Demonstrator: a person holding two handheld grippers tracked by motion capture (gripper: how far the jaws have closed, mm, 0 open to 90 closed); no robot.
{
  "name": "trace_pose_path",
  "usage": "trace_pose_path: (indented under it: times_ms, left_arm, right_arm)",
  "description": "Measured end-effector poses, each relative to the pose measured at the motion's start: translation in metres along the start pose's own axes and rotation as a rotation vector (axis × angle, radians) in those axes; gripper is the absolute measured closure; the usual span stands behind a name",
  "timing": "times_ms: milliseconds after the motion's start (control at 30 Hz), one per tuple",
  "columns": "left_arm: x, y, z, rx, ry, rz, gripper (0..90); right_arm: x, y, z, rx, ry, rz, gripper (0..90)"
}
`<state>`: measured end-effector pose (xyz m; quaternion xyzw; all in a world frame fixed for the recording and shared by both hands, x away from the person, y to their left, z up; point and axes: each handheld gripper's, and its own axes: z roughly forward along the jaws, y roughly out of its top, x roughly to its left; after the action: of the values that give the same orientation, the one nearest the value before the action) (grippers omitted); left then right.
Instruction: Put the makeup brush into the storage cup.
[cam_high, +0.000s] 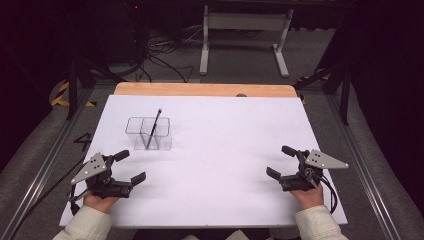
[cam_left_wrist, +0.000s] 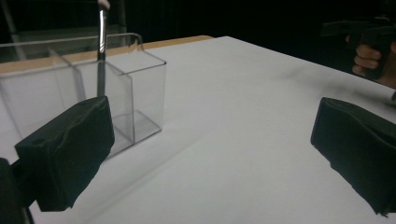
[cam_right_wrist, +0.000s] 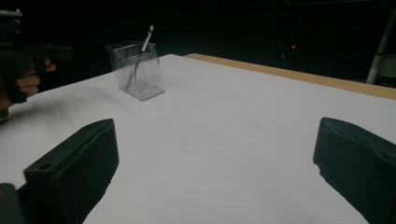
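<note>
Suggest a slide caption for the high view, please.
Open left gripper and right gripper flank a clear holder containing a pen.

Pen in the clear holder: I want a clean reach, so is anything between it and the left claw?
Nothing visible: bare white table lies between the left claw and the pen, which leans inside the clear holder.
</note>
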<state>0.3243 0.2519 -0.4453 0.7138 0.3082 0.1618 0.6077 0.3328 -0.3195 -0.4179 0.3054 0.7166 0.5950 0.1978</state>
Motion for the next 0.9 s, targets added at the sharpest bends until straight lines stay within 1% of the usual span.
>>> trace_pose_path:
  times_ms: [33, 67, 100, 167, 233, 333, 400, 433, 467, 500, 567, 600, 667, 733, 867, 900]
  left_arm:
    - [0.001, -0.005, -0.001, -0.007, 0.008, -0.021, 0.3]
    - [0.002, -0.008, -0.001, 0.005, 0.011, -0.035, 0.3]
    - [0.003, -0.009, -0.001, 0.014, 0.016, -0.033, 0.3]
    - [0.005, -0.011, -0.003, 0.007, 0.031, -0.031, 0.4]
    - [0.006, -0.013, -0.003, 0.012, 0.029, -0.014, 0.4]
    - [0.007, -0.017, 0.001, 0.042, 0.032, -0.006, 0.4]
    - [0.007, -0.018, 0.003, 0.061, 0.033, -0.004, 0.4]
    - [0.006, -0.019, 0.003, 0.062, 0.032, -0.004, 0.4]
    - [0.007, -0.019, 0.002, 0.064, 0.029, -0.005, 0.4]
    - [0.007, -0.019, 0.002, 0.058, 0.033, -0.005, 0.4]
    - [0.008, -0.018, 0.002, 0.046, 0.040, -0.011, 0.4]
    - [0.008, -0.018, 0.002, 0.036, 0.043, -0.009, 0.4]
    - [0.009, -0.018, 0.001, 0.036, 0.050, -0.008, 0.4]
    - [0.010, -0.018, 0.001, 0.028, 0.053, -0.019, 0.4]
    - [0.012, -0.017, 0.000, 0.014, 0.061, -0.031, 0.4]
    - [0.012, -0.017, -0.001, 0.010, 0.062, -0.028, 0.4]
  right_arm:
    - [-0.001, -0.003, -0.001, -0.013, -0.006, 0.006, 0.5]
    - [-0.002, -0.006, -0.002, -0.021, -0.012, 0.008, 0.5]
    - [-0.003, -0.010, -0.003, -0.024, -0.024, 0.011, 0.5]
    - [-0.005, -0.014, -0.003, -0.026, -0.034, 0.010, 0.4]
    - [-0.005, -0.018, -0.003, -0.025, -0.047, -0.005, 0.2]
    - [-0.005, -0.022, -0.003, -0.031, -0.066, -0.020, 0.0]
    - [-0.006, -0.025, -0.004, -0.041, -0.069, -0.011, 0.0]
    - [-0.007, -0.028, -0.004, -0.039, -0.081, 0.004, 0.0]
    - [-0.007, -0.028, -0.004, -0.039, -0.081, 0.004, 0.0]
    - [-0.009, -0.030, -0.003, -0.039, -0.081, 0.013, 0.0]
    - [-0.011, -0.033, -0.001, -0.019, -0.072, 0.040, 0.0]
    - [-0.011, -0.033, -0.001, -0.017, -0.073, 0.040, 0.0]
    - [-0.010, -0.033, 0.000, -0.015, -0.075, 0.034, 0.0]
    - [-0.009, -0.034, 0.001, -0.004, -0.066, 0.028, 0.0]
    - [-0.009, -0.034, 0.002, -0.004, -0.071, 0.028, 0.0]
    - [-0.009, -0.033, 0.002, -0.006, -0.070, 0.027, 0.0]
